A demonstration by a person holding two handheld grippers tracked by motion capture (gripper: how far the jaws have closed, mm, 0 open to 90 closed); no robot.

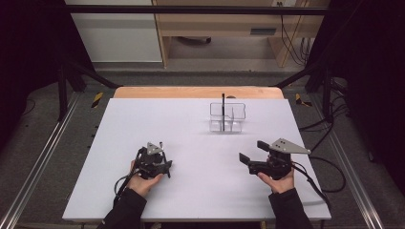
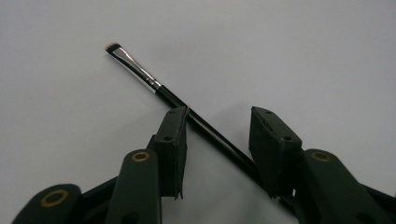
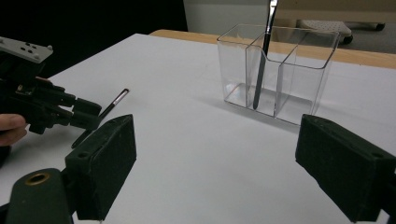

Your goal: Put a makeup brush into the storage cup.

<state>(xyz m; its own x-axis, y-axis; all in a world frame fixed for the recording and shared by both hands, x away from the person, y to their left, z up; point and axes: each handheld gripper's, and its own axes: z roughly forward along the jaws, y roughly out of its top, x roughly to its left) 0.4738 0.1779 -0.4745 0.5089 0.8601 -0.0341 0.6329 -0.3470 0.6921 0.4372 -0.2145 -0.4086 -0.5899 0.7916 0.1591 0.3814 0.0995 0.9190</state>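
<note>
Looks like the pick-up step: the left gripper [image 2: 217, 135] sits half-open over a thin makeup brush [image 2: 187, 109] lying flat on the white table [image 1: 191, 191], lower left of the high view. One pad touches the handle, no grip yet. Next it needs a squeeze, then a lift toward the clear organizer [image 1: 228, 117]. The right gripper [image 1: 249, 151] waits wide open with nothing in it.

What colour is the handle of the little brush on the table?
Glossy black handle, clearest in the left gripper view.

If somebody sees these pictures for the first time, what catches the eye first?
A thin black makeup brush lies on the white table, between the jaws of the left gripper. Farther back, a clear plastic organizer holds another brush upright.
</note>
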